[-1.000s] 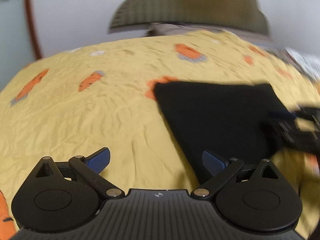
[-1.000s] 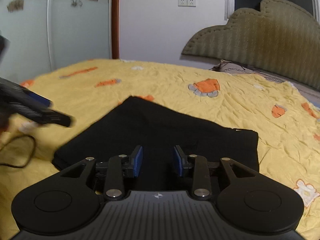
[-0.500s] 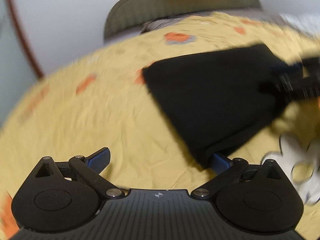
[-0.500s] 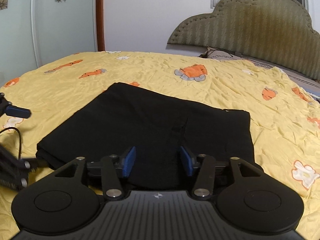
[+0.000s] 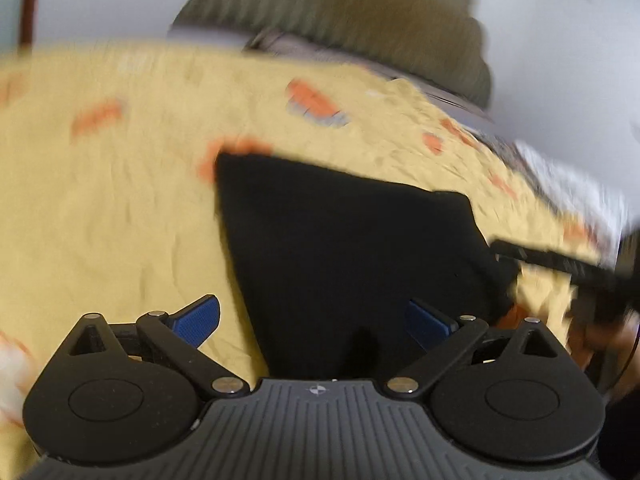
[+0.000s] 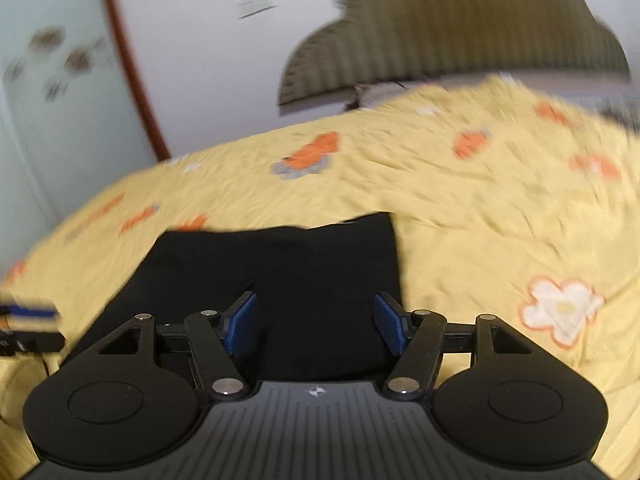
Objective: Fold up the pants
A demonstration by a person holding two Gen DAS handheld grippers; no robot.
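The black pants (image 5: pixel 344 248) lie flat as a folded block on the yellow bedspread (image 5: pixel 100 216), spread out so the folded edges sit square and both tools can come at them from the near side; judging by that compact shape, most of the folding looks done.

The left gripper (image 5: pixel 314 320) has its jaws wide apart with nothing pinched. Its left pad hangs over bare bedspread, its right pad over the black cloth, so the pants' left edge runs up between the two; whether the pad touches the fabric I cannot tell, since the view is blurred.

The right gripper (image 6: pixel 316 326) also stands parted, its jaws having just been opening, and both blue pads (image 6: pixel 390 328) sit over the near part of the pants (image 6: pixel 280 272) without squeezing them. The garment's right edge falls just beside the right pad, with a white flower print (image 6: pixel 560 308) further off on the bedspread
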